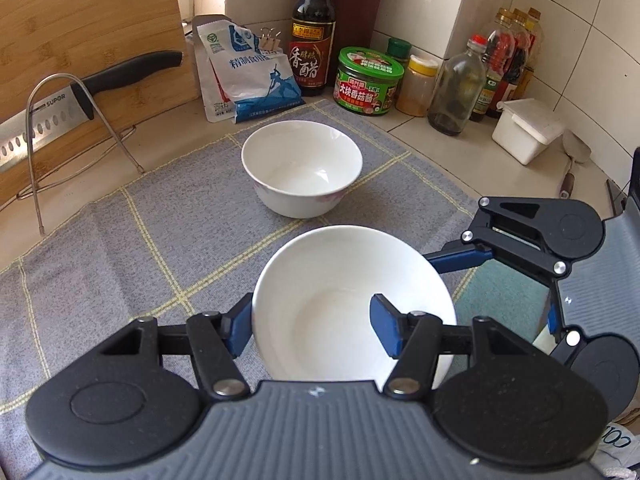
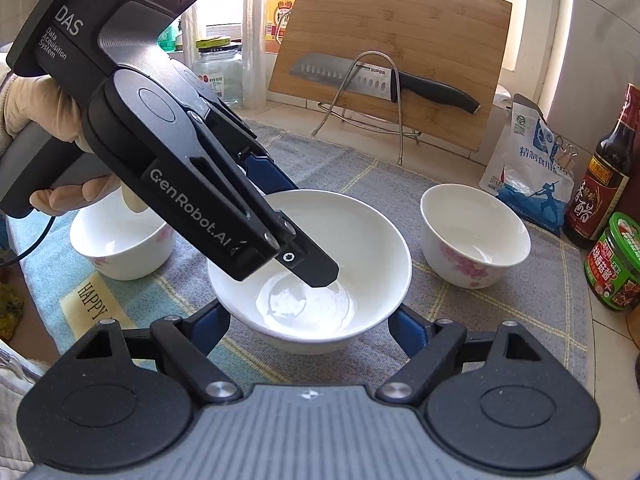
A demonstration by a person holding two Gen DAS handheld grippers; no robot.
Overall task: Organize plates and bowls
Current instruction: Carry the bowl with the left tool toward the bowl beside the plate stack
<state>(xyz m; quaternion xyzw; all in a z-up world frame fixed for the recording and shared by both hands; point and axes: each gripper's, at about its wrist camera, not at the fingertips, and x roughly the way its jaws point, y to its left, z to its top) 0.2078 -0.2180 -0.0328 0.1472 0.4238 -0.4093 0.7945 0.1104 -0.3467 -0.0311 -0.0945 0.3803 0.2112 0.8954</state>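
Three white bowls stand on a grey checked cloth [image 1: 168, 248]. My left gripper [image 1: 312, 328] straddles the rim of the middle bowl [image 1: 352, 300], one pad inside and one outside; the jaws stand wide, and whether they pinch the rim is unclear. In the right wrist view this bowl [image 2: 360, 240] lies between my right gripper's [image 2: 308, 328] wide-open fingers, with the left gripper's finger [image 2: 316, 268] inside it. A flowered bowl [image 2: 476, 236] stands to the right, also in the left wrist view [image 1: 302, 168]. A third bowl [image 2: 120, 240] sits at the left, partly hidden.
A bamboo cutting board [image 2: 392, 52] with a knife [image 2: 384, 80] on a wire rack stands at the back. A salt bag [image 1: 248, 76], vinegar bottle [image 1: 314, 28], green-lidded jar [image 1: 368, 80], other bottles and a white box [image 1: 528, 128] line the tiled wall.
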